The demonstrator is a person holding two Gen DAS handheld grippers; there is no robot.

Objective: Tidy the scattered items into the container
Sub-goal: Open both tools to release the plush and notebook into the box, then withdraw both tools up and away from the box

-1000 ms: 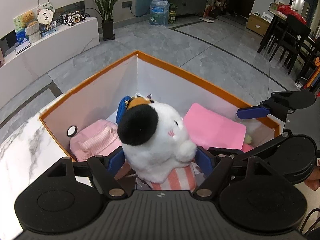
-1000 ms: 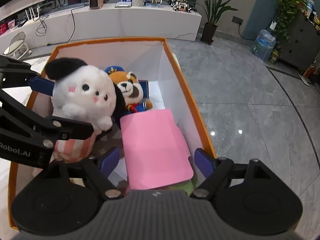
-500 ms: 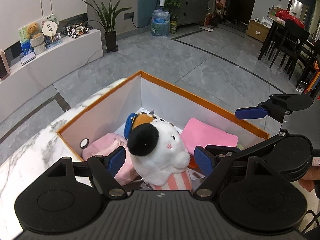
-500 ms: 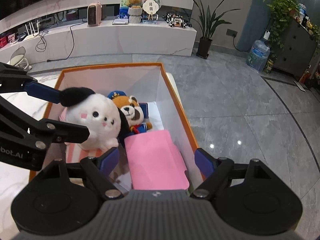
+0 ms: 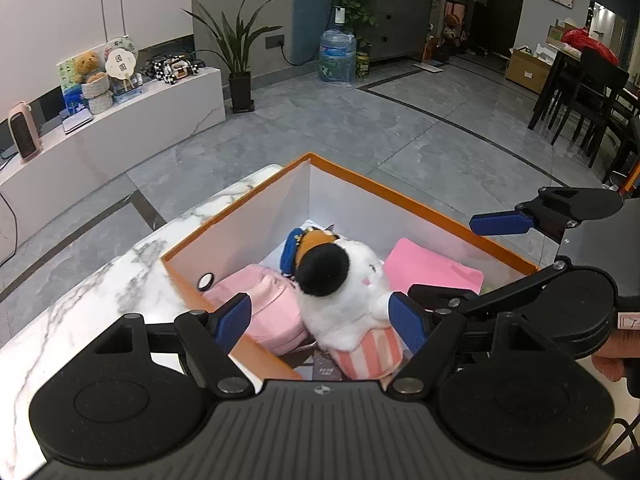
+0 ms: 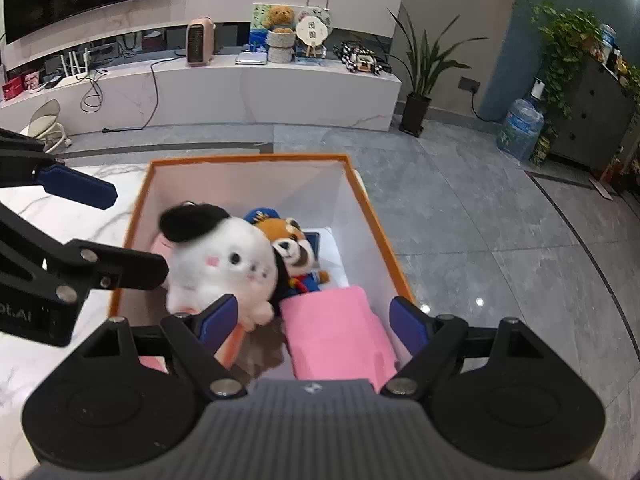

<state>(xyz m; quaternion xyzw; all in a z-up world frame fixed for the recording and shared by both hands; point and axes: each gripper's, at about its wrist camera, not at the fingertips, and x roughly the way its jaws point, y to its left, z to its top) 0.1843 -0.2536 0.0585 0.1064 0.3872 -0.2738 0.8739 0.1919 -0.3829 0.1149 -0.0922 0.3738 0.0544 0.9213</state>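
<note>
An orange-rimmed white box (image 5: pixel 240 204) (image 6: pixel 248 158) stands on a marble table. Inside sit a white plush dog with a black ear (image 5: pixel 344 292) (image 6: pixel 224 264), a red panda plush in a blue cap (image 6: pixel 292 248) (image 5: pixel 308 240), a pink pad (image 5: pixel 432 270) (image 6: pixel 336 332) and a pink pouch (image 5: pixel 264 304). My left gripper (image 5: pixel 320 320) is open above the near side of the box, its fingers either side of the white plush without touching it. My right gripper (image 6: pixel 312 316) is open and empty above the pink pad.
The marble table (image 5: pixel 80 300) extends to the left of the box. Beyond it lie grey floor tiles, a white media bench (image 6: pixel 240 88) with ornaments, a potted plant (image 5: pixel 240 80), a water bottle (image 5: pixel 336 58) and dark dining chairs (image 5: pixel 592 96).
Both grippers have pulled back and up from the box, which now looks smaller and farther. The white plush stays in the box, free of my left fingers.
</note>
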